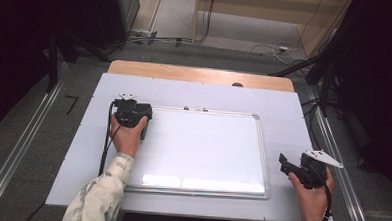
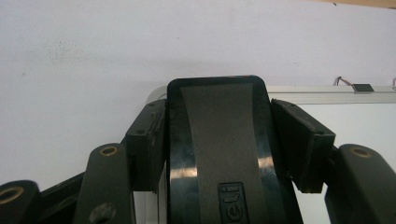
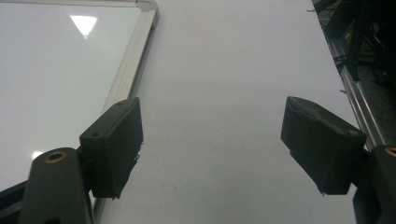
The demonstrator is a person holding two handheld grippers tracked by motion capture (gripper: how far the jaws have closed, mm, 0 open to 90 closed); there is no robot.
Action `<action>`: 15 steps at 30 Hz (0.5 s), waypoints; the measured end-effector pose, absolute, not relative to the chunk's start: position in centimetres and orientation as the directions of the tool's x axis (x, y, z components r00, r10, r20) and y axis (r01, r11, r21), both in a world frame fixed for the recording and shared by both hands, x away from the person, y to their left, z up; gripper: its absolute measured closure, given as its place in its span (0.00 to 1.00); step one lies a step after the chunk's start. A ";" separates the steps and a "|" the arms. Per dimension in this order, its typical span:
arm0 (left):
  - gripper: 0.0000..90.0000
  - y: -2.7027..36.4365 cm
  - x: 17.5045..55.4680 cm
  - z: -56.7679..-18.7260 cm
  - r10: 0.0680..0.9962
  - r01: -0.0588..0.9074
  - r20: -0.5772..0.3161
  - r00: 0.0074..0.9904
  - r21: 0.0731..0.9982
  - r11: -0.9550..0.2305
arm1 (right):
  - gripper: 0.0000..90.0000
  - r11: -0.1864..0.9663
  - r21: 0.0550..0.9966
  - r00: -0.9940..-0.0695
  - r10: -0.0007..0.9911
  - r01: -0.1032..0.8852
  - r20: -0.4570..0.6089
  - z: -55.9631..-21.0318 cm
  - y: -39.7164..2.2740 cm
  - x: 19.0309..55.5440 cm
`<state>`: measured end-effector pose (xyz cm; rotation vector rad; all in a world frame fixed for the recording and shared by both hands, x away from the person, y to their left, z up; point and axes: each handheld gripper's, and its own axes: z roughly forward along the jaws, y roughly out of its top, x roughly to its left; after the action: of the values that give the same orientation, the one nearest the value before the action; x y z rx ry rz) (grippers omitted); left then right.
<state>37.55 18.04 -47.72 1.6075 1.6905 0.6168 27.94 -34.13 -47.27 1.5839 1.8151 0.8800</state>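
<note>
Left gripper (image 2: 219,140): I see it closed on the eraser (image 2: 217,154), one pad on each side.
Eraser: a black block with a grey felt face, held over the top left corner of the whiteboard (image 1: 202,151).
Right gripper (image 3: 212,149): jaws wide, nothing between them; I hold it over the bare sheet (image 1: 284,109), just right of the board's right frame.
Edges: the board's metal frame runs along beside my right gripper; the sheet ends near the rail (image 1: 341,167) on the right.
Open room: a free strip of sheet lies all around the board.
Surface: white sheet on a wooden table (image 1: 195,73); the board shines.
Room: grey floor, cables (image 1: 282,48), dark stands.
Around: two clips (image 1: 194,109) on the board's far frame.
</note>
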 end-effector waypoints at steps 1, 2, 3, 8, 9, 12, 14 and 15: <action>0.45 18.0 37.6 -47.7 0.985 0.646 -0.169 0.031 0.756 0.110 | 0.22 0.082 0.783 -0.137 0.991 0.617 0.004 -47.3 -34.1 28.0; 0.45 18.0 37.6 -47.7 0.986 0.646 -0.166 0.031 0.756 0.107 | 0.22 0.083 0.783 -0.138 0.990 0.616 0.004 -47.3 -34.1 28.0; 0.45 18.0 37.6 -47.7 0.986 0.647 -0.164 0.030 0.755 0.106 | 0.22 0.081 0.783 -0.138 0.990 0.616 0.006 -47.3 -34.1 28.0; 0.45 17.9 37.9 -48.0 0.987 0.648 -0.161 0.023 0.754 0.108 | 0.22 0.079 0.784 -0.137 0.991 0.615 0.007 -47.2 -34.2 27.9; 0.45 17.8 37.9 -48.1 0.986 0.647 -0.163 0.021 0.754 0.111 | 0.22 0.082 0.785 -0.140 0.990 0.614 0.006 -47.2 -34.2 27.9; 0.45 17.6 38.1 -48.3 0.987 0.649 -0.159 0.024 0.753 0.106 | 0.22 0.082 0.784 -0.139 0.990 0.616 0.006 -47.3 -34.1 28.0; 0.45 17.5 38.2 -48.4 0.988 0.653 -0.151 0.023 0.751 0.100 | 0.22 0.084 0.783 -0.139 0.990 0.616 0.003 -47.3 -34.1 28.0; 0.45 17.4 38.3 -48.5 0.989 0.657 -0.149 0.025 0.748 0.096 | 0.22 0.086 0.783 -0.140 0.990 0.617 0.001 -47.3 -34.1 28.0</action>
<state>38.29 17.42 -48.50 1.6301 1.7023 0.6261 28.00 -34.12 -47.31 1.5804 1.8190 0.8784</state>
